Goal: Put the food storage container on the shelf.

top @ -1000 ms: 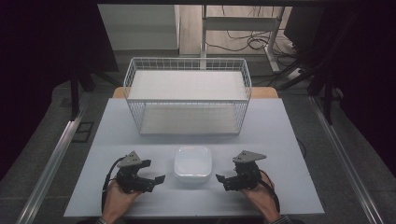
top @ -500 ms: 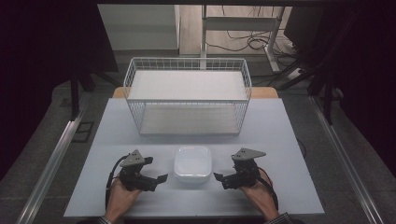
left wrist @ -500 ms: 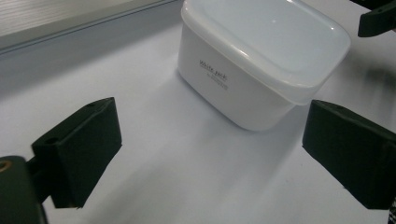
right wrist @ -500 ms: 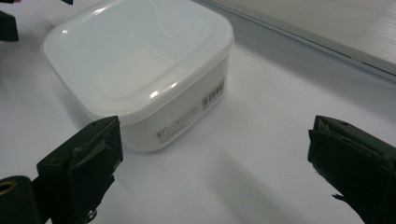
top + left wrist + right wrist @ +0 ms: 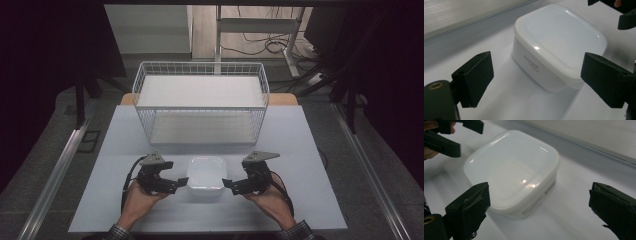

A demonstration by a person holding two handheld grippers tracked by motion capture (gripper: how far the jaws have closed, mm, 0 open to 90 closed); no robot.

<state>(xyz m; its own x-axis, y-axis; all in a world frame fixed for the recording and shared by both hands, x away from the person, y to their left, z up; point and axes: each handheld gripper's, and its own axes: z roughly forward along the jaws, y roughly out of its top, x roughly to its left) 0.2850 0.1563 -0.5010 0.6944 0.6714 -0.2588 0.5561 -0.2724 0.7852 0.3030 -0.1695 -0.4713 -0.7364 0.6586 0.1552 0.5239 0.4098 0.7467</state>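
A white square container (image 5: 206, 174) with a snapped-on lid stands on the table near the front edge, between both hands. My left gripper (image 5: 177, 174) sits at its left side, my right gripper (image 5: 234, 176) at its right side, each pointing inward at it. In the left gripper view the container (image 5: 559, 42) lies just ahead of the left gripper (image 5: 536, 82); its jaws stand wide apart, have just been closing a little, and press on nothing. The right gripper (image 5: 541, 202) is open too, with the container (image 5: 511, 167) ahead and left of centre.
A white wire basket (image 5: 200, 75) with a flat floor stands at the back middle of the pale table (image 5: 300, 140). Dark floor, metal rails and cables surround the table. The opposite gripper shows far off in each gripper view.
Both hands have edged inward and slightly forward, closing in on the container's two sides. The container has not moved.
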